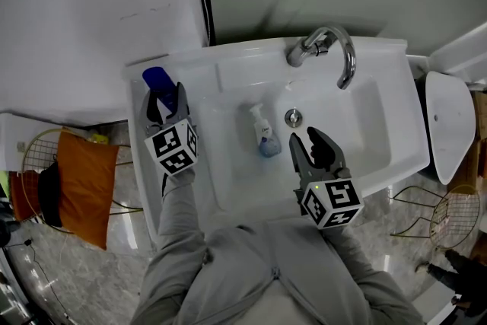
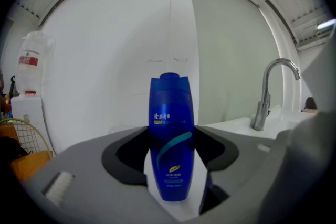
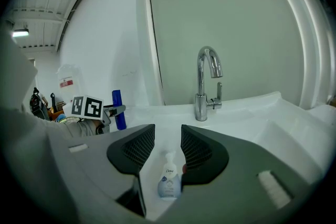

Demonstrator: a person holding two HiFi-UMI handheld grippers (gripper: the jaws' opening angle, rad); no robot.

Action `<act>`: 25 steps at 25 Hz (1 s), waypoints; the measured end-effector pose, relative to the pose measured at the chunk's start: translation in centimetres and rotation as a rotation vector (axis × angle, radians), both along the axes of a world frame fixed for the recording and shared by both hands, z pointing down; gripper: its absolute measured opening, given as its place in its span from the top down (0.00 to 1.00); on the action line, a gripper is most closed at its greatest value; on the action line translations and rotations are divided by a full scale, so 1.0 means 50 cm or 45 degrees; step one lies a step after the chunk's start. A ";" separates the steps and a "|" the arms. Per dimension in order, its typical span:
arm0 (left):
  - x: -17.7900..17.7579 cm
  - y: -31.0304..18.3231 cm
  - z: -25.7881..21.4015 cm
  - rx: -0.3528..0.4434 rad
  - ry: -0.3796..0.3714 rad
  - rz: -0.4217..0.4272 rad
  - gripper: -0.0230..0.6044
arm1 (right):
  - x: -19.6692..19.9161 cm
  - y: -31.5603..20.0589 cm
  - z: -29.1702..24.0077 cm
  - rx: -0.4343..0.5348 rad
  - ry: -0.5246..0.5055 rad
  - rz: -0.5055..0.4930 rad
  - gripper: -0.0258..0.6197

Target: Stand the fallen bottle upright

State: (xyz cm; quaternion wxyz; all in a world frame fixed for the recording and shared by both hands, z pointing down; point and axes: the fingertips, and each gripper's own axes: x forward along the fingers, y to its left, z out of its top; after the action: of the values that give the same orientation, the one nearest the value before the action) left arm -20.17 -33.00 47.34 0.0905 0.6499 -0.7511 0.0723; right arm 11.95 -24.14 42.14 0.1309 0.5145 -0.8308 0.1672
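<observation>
A blue shampoo bottle stands upright on the sink's left ledge. My left gripper is level with it, jaws closed against its two sides. In the right gripper view that same blue bottle shows at the far left. A small white pump bottle lies in the basin, pump end toward the tap. My right gripper hovers over the basin just right of it, shut, holding nothing.
A chrome tap curves over the white sink, with a drain beside the pump bottle. An orange cloth hangs on a wire basket at the left. A white toilet lid and another wire basket are at the right.
</observation>
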 end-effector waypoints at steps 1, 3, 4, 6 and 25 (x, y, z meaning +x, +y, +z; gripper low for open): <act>0.002 0.001 0.000 -0.002 -0.008 0.003 0.45 | -0.001 0.000 0.000 0.001 -0.001 -0.001 0.72; 0.004 0.006 0.001 -0.001 -0.015 0.000 0.45 | -0.003 0.003 0.000 0.003 -0.003 -0.004 0.72; 0.005 0.009 0.001 0.002 -0.013 -0.005 0.45 | -0.004 0.004 0.000 0.005 -0.003 -0.007 0.72; 0.004 0.015 0.002 0.005 -0.006 -0.016 0.45 | -0.007 0.007 0.000 0.007 -0.005 -0.012 0.72; 0.023 0.053 0.015 -0.061 -0.036 -0.010 0.45 | -0.006 0.030 -0.010 0.031 -0.026 -0.021 0.72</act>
State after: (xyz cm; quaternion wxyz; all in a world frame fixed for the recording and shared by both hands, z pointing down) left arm -19.00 -30.37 48.09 0.0958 0.6434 -0.7530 0.0992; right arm 11.66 -22.63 41.66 0.1174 0.5074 -0.8383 0.1610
